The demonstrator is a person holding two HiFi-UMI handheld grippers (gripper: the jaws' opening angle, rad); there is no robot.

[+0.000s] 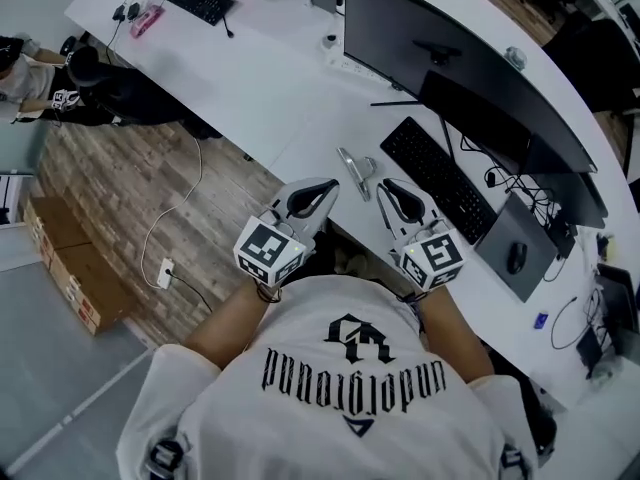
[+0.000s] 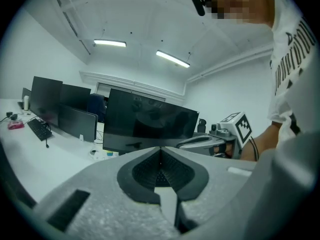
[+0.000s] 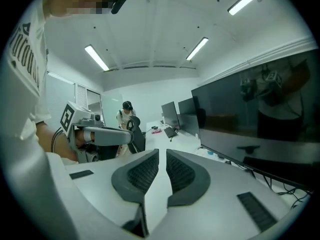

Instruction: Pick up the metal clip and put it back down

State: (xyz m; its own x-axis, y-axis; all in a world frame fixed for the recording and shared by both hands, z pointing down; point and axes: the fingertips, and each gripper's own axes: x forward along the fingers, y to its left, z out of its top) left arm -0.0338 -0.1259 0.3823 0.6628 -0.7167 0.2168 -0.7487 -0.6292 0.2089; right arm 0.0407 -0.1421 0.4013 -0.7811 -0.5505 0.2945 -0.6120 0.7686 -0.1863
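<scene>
1. Centre of the head view: the slim silver metal clip (image 1: 355, 172) lies flat on the long curved white desk (image 1: 270, 98), near the front edge and just left of the black keyboard (image 1: 440, 180), not touching it
2. The left gripper (image 1: 326, 187), grey with black ribbed pads, hangs just lower left of the clip, close but clear of it
3. Its own view has the pad tips pressed together with nothing caught between them
4. The right gripper (image 1: 386, 190) sits just lower right of the clip, also apart from it
5. Its own view shows only a narrow slit between the pads, with bare desk showing through and nothing inside
6. So the clip rests between the two tips and a touch ahead of them, held by neither
7. Upper right, a wide black monitor (image 1: 450, 58) stands behind the keyboard
8. Right of frame, a black mouse (image 1: 516, 258) sits on a grey mouse pad (image 1: 505, 230)
9. Along the bottom is the person's white T-shirt with black print (image 1: 345, 388)
</scene>
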